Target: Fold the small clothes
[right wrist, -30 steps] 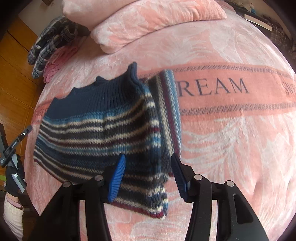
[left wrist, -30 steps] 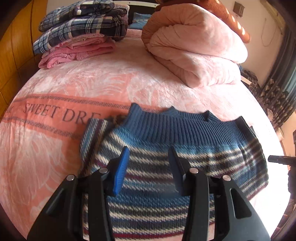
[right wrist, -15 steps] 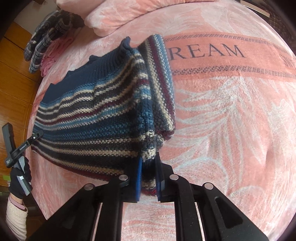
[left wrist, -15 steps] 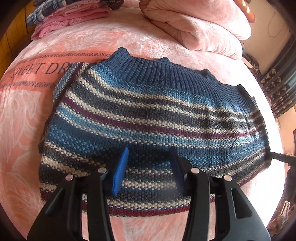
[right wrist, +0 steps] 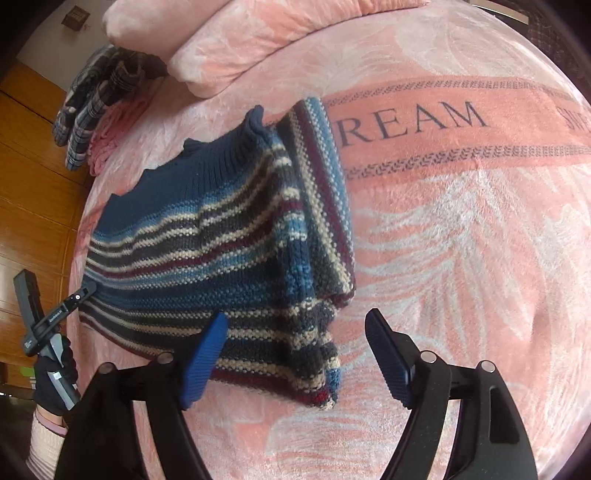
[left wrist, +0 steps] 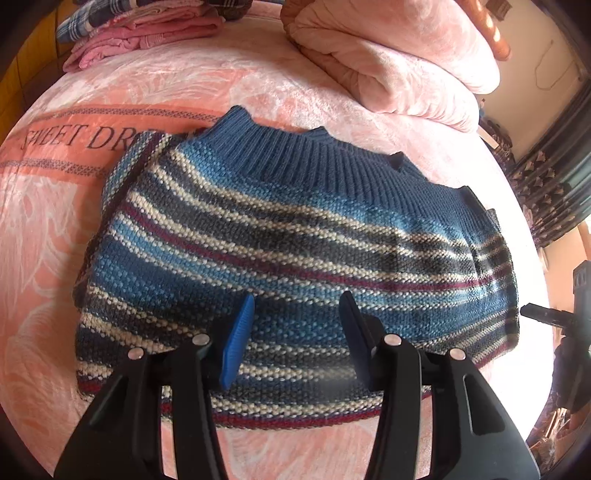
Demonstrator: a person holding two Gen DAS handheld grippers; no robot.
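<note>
A small knitted sweater [left wrist: 295, 240] with blue, cream, grey and maroon stripes and a ribbed blue collar lies folded on the pink bedspread [left wrist: 74, 258]. My left gripper [left wrist: 297, 339] hovers open over its near hem, with nothing between the blue pads. In the right wrist view the sweater [right wrist: 207, 258] has a folded sleeve layer along its right side. My right gripper [right wrist: 295, 356] stands wide open around the sweater's loose near corner, not pinching it. The left gripper [right wrist: 48, 317], held by a gloved hand, shows at the far left edge.
A folded pink quilt [left wrist: 388, 62] sits behind the sweater. A stack of plaid and pink folded clothes [left wrist: 147, 33] lies at the back left. Wooden panelling [right wrist: 29, 184] runs beside the bed. The bedspread [right wrist: 461, 258] stretches to the right, with a lettered band.
My right gripper, shut on the sweater's near corner half a second ago, has opened and let it go. The left gripper stayed open and drew back slightly.
</note>
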